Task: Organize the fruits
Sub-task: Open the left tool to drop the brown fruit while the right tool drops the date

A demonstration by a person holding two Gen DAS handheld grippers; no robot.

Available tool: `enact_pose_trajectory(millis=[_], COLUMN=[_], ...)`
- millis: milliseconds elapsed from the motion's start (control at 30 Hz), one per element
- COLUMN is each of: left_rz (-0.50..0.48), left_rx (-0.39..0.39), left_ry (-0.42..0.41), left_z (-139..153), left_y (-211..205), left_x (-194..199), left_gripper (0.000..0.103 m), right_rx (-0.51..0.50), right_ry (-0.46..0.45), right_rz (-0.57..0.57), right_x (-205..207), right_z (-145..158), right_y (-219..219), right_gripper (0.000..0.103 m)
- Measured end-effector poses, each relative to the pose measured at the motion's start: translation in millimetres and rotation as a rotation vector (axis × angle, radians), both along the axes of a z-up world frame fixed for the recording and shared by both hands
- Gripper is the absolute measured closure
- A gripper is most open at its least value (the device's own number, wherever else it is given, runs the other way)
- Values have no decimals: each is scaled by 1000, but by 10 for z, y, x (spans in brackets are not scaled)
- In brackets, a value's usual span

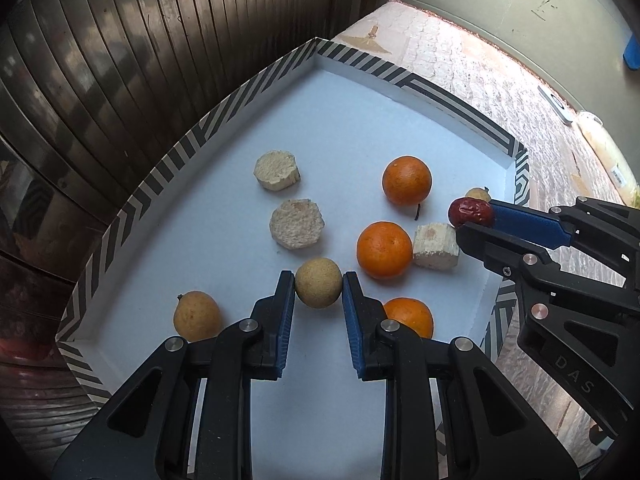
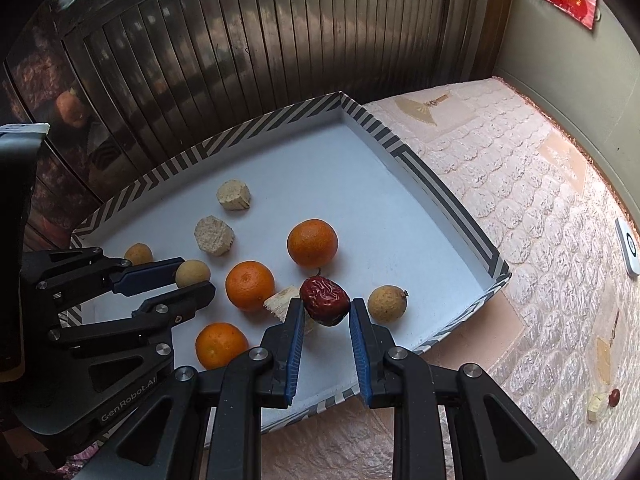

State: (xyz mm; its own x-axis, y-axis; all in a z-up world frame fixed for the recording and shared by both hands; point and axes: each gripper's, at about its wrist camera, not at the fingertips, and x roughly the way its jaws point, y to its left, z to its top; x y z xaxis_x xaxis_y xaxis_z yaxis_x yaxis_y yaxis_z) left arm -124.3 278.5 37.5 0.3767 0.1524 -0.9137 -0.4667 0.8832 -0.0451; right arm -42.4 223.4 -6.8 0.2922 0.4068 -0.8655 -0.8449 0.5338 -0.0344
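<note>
Gripping a small round tan fruit (image 1: 318, 282) between its blue pads, the left tool (image 1: 319, 286) stood narrowed over the white floor of a shallow tray (image 1: 224, 128) with a black-and-white striped rim. The right tool (image 2: 326, 306) was likewise narrowed, pinching a wrinkled dark red date (image 2: 325, 300) at its fingertips, just above the tray's near right part. Three oranges lay on the tray floor: one farthest back (image 1: 407, 180), one in the middle (image 1: 384, 249) touching a pale cut block (image 1: 435, 246), and one nearest (image 1: 409, 316), partly hidden behind the left tool's right finger. Two pale round slices sat to the left of the oranges, one farther back (image 1: 277, 170) and one nearer (image 1: 297, 223), apart from each other. A second tan fruit (image 1: 197, 315) rested near the tray's left wall, just beside the left tool, and a third tan fruit (image 2: 387, 304) with a small stem lay by the tray's right corner, just beside the right tool's right finger. The tray sat on a worktop covered with a pinkish patterned cloth (image 2: 520, 208), and a dark ribbed shutter (image 2: 240, 48) stood behind it. On the cloth at the far right edge lay a white flat device (image 2: 629, 246), and nearer a small pale piece (image 2: 596, 403) beside a small red one (image 2: 614, 397).
</note>
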Motion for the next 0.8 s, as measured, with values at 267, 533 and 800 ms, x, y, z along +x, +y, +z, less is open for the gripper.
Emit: enact_pose_trajectory(millis=[267,533,800], left_rz=[13,21,28], left_rx=[-7,6,16], left_ry=[6,-4,-9], left_z=[8,53,113], left_y=[21,-15,-62], left_x=[-18,-35,-11], left_gripper=[69,52,52], right_rx=[26,33,51], right_ry=[36,60,55], right_rz=[-7,-18,-30], right_x=[30,9,-22], right_z=[-14,-40,20], right_y=[-73,-123,-217], right_gripper=[81,81,80])
